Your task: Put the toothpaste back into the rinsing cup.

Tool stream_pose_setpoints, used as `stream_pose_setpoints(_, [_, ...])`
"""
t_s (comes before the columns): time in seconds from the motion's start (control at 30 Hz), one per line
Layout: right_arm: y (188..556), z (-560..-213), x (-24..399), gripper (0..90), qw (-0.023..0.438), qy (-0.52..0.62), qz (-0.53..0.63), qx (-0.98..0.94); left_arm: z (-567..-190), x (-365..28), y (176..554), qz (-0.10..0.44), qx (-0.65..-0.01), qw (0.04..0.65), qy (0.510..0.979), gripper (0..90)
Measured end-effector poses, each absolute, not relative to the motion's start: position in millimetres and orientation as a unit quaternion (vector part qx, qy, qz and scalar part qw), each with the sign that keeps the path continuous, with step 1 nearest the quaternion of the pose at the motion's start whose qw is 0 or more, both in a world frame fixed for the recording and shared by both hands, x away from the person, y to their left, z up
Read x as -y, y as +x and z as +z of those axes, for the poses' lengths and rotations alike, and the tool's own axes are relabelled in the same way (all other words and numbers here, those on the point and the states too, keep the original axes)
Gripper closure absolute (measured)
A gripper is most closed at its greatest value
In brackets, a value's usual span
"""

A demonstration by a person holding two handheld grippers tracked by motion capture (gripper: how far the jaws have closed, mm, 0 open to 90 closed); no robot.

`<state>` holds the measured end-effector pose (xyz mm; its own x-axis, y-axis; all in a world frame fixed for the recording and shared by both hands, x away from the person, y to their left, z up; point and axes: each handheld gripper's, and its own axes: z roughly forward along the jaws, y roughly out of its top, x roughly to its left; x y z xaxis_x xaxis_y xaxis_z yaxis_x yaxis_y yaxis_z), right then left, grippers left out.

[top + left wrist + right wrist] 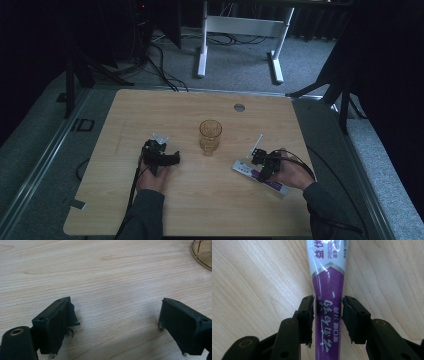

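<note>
Both forearms are seen entering from the near edge of the table [200, 210], sleeves dark, hands resting low on the wood. Right tool [327, 315] is held over a purple-and-white tube [329, 290] lying flat on the table, jaws closed against the tube's sides; in the high view the tube [245, 170] lies at the right hand [290, 172]. Left tool [115, 320] is spread wide over bare wood, nothing between the jaws. Farther out, an amber glass [210, 136] stands upright mid-table between the two tools.
</note>
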<state>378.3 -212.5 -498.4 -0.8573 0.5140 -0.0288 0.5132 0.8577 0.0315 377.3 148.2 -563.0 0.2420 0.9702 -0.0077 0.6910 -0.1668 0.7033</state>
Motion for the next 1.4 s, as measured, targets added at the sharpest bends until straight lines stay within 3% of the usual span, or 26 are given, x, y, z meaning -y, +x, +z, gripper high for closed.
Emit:
stream_pose_setpoints(0.83, [384, -516, 214, 59.4, 0.001, 0.28, 0.012, -0.96, -563, -148, 377, 0.231, -0.57, 0.302, 0.728, 11.6])
stream_pose_setpoints(1.13, [380, -513, 215, 68.8, 0.02, 0.279, 0.025, -0.96, -563, -148, 377, 0.231, -0.57, 0.302, 0.728, 11.6])
stream_pose_setpoints(1.4, [375, -507, 213, 71.5, 0.029, 0.286, 0.04, -0.957, -563, -148, 377, 0.231, -0.57, 0.302, 0.728, 11.6])
